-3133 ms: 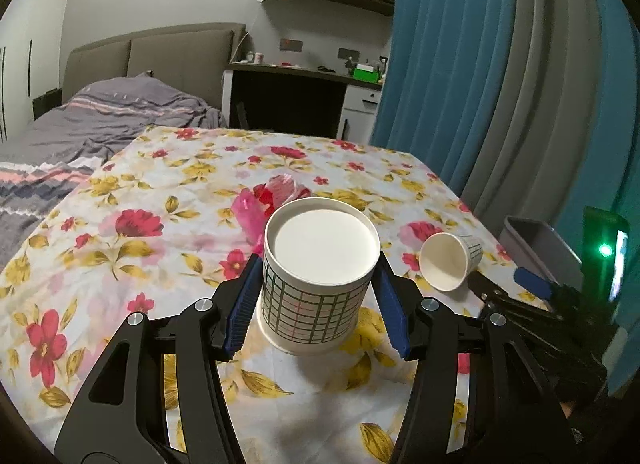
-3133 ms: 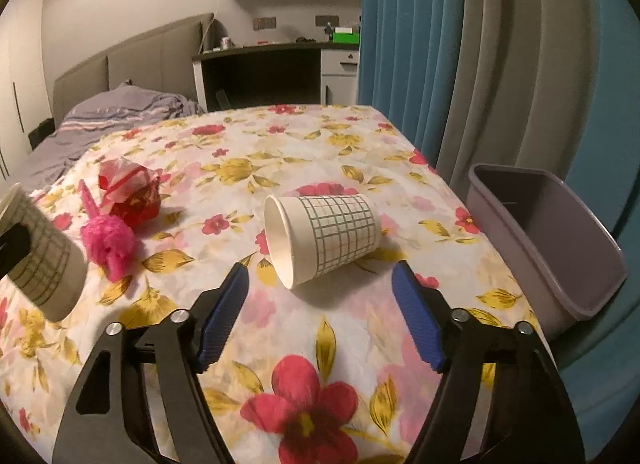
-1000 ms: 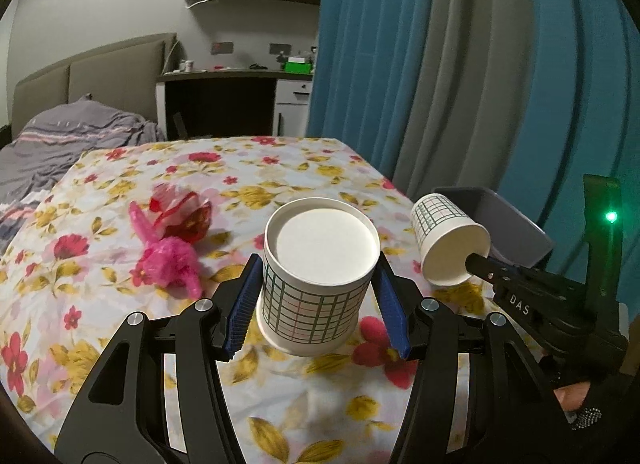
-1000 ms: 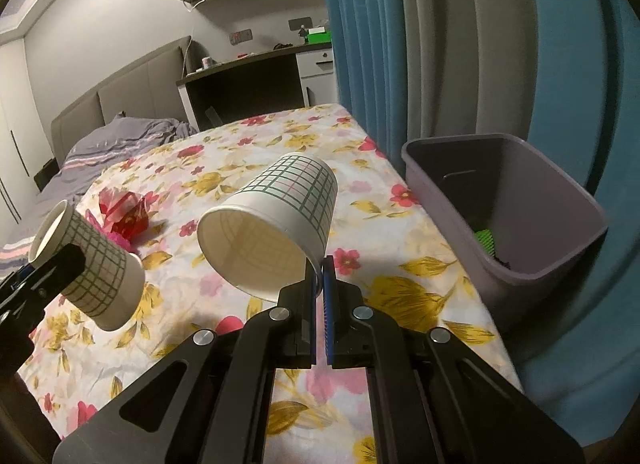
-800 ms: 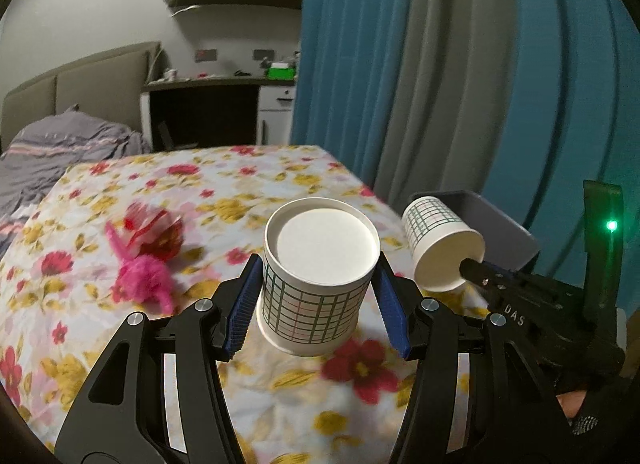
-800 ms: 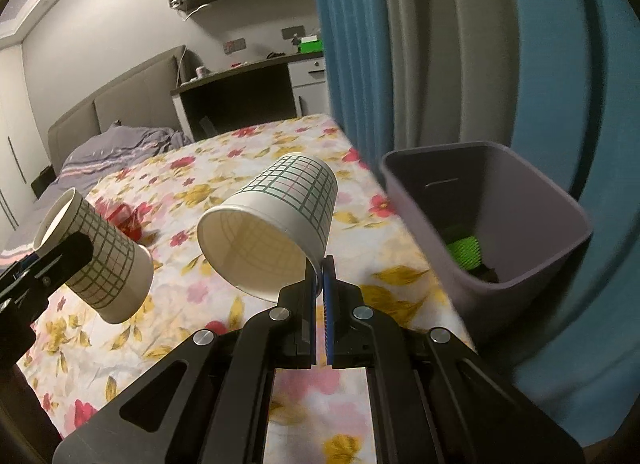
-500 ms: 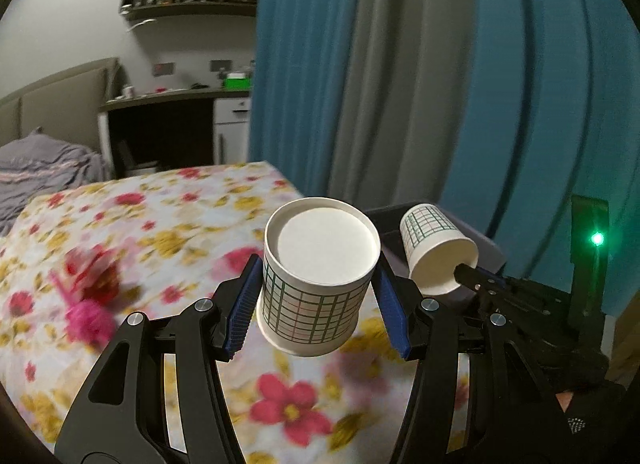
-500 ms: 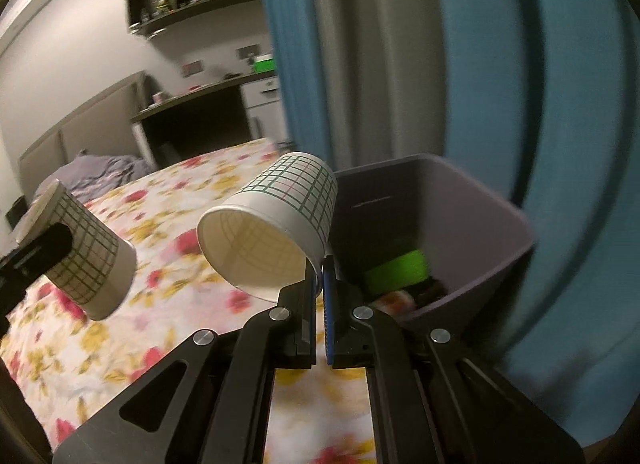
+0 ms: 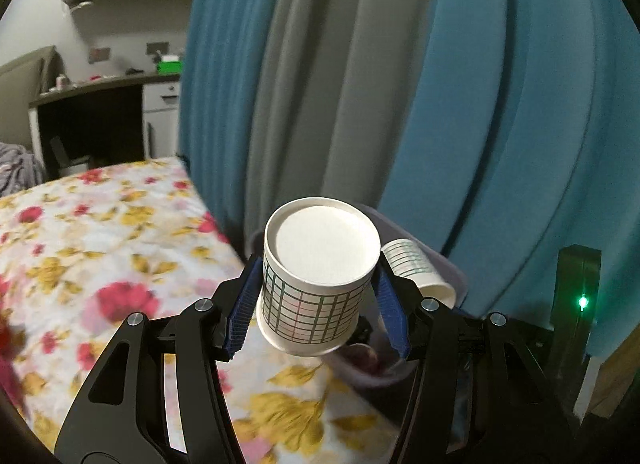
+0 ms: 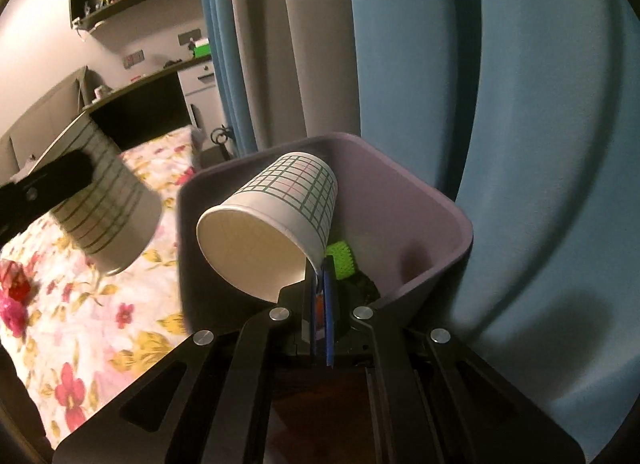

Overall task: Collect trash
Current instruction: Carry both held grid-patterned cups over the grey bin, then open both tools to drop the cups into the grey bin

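Now both cups have swung from the table to the bin (image 10: 448, 199), left claw (image 9: 316, 312) clamping one cup (image 9: 316, 284), right claw (image 10: 320, 296) pinching the other (image 10: 276, 223).

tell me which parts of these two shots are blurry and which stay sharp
Left wrist view: the floral tablecloth is smeared by motion blur, while the upside-down cup between the jaws is crisp. Right wrist view: the other cup, pinched by its rim, is sharp, the left one at the edge is streaked, and the bin is soft. Both frames bow the curtains.
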